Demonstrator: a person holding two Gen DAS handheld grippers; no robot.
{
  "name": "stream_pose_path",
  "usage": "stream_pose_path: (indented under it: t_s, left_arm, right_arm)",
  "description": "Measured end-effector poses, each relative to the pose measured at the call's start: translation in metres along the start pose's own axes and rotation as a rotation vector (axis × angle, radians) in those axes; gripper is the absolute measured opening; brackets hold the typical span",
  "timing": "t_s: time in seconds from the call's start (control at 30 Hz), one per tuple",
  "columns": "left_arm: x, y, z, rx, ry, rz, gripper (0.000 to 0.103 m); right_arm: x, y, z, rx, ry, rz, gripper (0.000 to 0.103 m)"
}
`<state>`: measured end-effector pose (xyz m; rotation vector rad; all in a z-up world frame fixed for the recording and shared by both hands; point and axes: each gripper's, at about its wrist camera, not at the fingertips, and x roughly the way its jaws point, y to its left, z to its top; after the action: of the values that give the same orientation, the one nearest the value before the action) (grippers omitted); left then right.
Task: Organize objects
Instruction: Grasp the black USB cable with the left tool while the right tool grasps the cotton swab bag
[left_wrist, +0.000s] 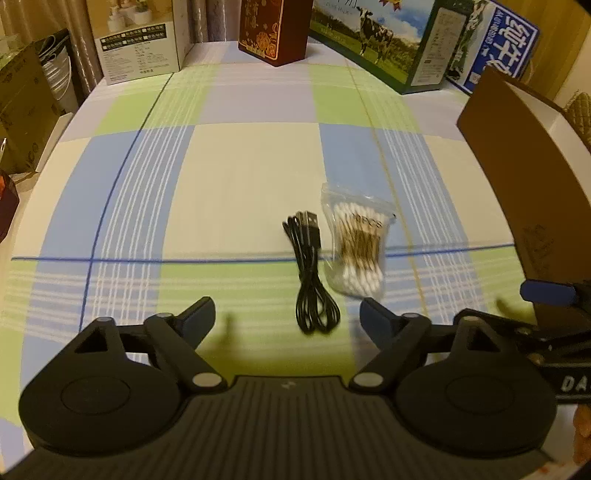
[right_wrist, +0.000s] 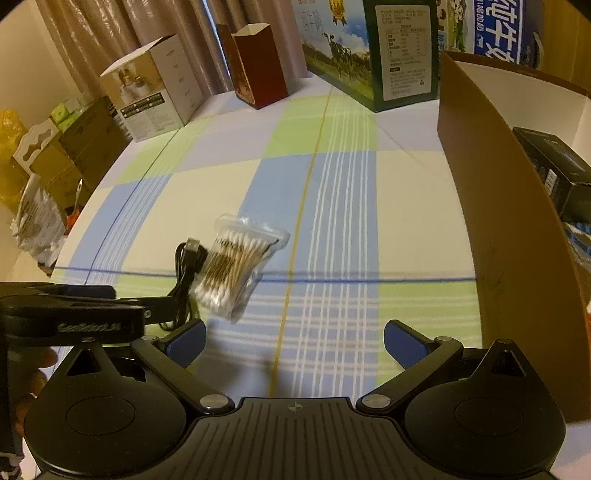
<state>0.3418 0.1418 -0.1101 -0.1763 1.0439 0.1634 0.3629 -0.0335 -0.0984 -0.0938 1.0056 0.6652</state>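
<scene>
On the checked cloth (left_wrist: 240, 192), a coiled black cable (left_wrist: 312, 273) lies before wide-spread left fingers (left_wrist: 199, 315).

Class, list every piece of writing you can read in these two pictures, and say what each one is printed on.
"PURE MILK": green cow box.
"DA", cut off: right gripper.
"纯牛", cut off: blue milk carton.
Bag of cotton swabs, white box, red box: print blurred, unreadable.

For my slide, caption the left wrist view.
Open left gripper above a coiled black USB cable, beside a clear bag of cotton swabs on checked cloth.
</scene>
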Motion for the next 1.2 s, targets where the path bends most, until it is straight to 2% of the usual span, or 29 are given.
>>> stream_pose_path:
  t_s: [0.13, 0.27, 0.33, 0.43, 0.47, 0.5, 0.8, 0.9, 0.97, 1.0, 1.13, 1.2]
  left_arm:
    - [0.017, 0.001, 0.012, -0.007, 0.019, 0.001, 0.072]
    - [0.027, 0.003, 0.020, -0.008, 0.021, -0.008, 0.067]
    - [0.031, 0.002, 0.023, 0.004, 0.016, -0.013, 0.061]
    - [0.035, 0.006, 0.025, 0.012, 0.015, -0.022, 0.036]
    - [0.036, 0.007, 0.025, 0.010, 0.016, -0.022, 0.024]
    - [0.036, 0.010, 0.025, 0.007, 0.018, -0.014, 0.017]
    - [0.031, 0.048, 0.012, -0.051, 0.023, 0.037, 0.017]
    - [0.029, 0.058, 0.010, -0.067, 0.028, 0.046, 0.017]
    - [0.028, 0.062, 0.009, -0.070, 0.030, 0.048, 0.017]
    - [0.028, 0.063, 0.008, -0.072, 0.030, 0.048, 0.017]
    - [0.026, 0.062, 0.006, -0.068, 0.031, 0.047, 0.017]
    - [0.025, 0.060, 0.004, -0.061, 0.032, 0.045, 0.017]
  right_arm:
    - [0.010, 0.002, 0.009, -0.017, -0.005, 0.003, 0.088]
    - [0.020, 0.004, 0.017, -0.014, -0.005, 0.018, 0.082]
    - [0.026, 0.008, 0.021, -0.020, -0.003, 0.024, 0.079]
    - [0.035, 0.014, 0.025, -0.031, 0.001, 0.036, 0.074]
    - [0.038, 0.016, 0.027, -0.034, 0.004, 0.041, 0.073]
    - [0.041, 0.018, 0.028, -0.035, 0.006, 0.048, 0.072]
    - [0.073, 0.044, 0.038, -0.033, 0.033, 0.084, 0.064]
    - [0.084, 0.052, 0.039, -0.053, 0.032, 0.049, 0.053]
    - [0.086, 0.059, 0.037, -0.115, 0.014, 0.012, 0.041]
    - [0.087, 0.062, 0.037, -0.149, 0.011, -0.004, 0.039]
    - [0.084, 0.065, 0.027, -0.243, 0.011, 0.004, 0.023]
    - [0.082, 0.063, 0.022, -0.257, 0.024, 0.016, 0.021]
